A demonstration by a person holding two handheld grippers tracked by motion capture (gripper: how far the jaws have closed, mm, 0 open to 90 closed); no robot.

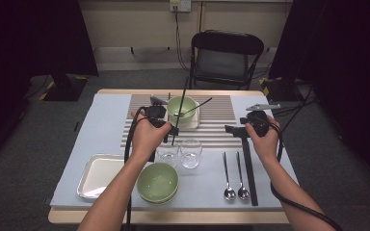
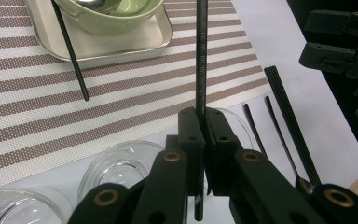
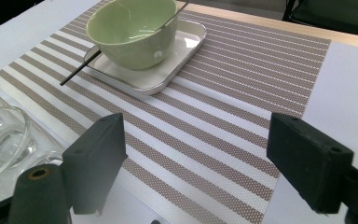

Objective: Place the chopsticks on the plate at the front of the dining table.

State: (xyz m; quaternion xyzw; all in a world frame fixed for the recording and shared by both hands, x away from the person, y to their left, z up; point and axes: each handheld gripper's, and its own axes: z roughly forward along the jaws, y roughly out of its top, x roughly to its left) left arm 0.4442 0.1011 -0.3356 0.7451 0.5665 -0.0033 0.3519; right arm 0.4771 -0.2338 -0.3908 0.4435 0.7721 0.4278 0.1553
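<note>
The lower end of the black chopstick (image 2: pixel 201 70) is cut off at the bottom edge of the left gripper view, and the jaw blocks hide part of its shaft. In the high view it is a thin dark line rising above the left gripper (image 1: pixel 166 126), hard to follow against the chair. The left gripper's jaws are pressed together on this chopstick, pinching it near its lower end. It is a slim, straight, matte rod with a faintly ribbed surface, its long axis running from the jaws up and away toward the green bowl (image 2: pixel 109 14), which sits on a shallow metal tray (image 2: pixel 121 44). A second chopstick (image 2: pixel 71 51) leans over that tray's rim onto the striped woven placemat (image 2: pixel 135 93). The right gripper (image 3: pixel 196 163) holds nothing; its 2 blocky jaws stand spread wide over the placemat.
</note>
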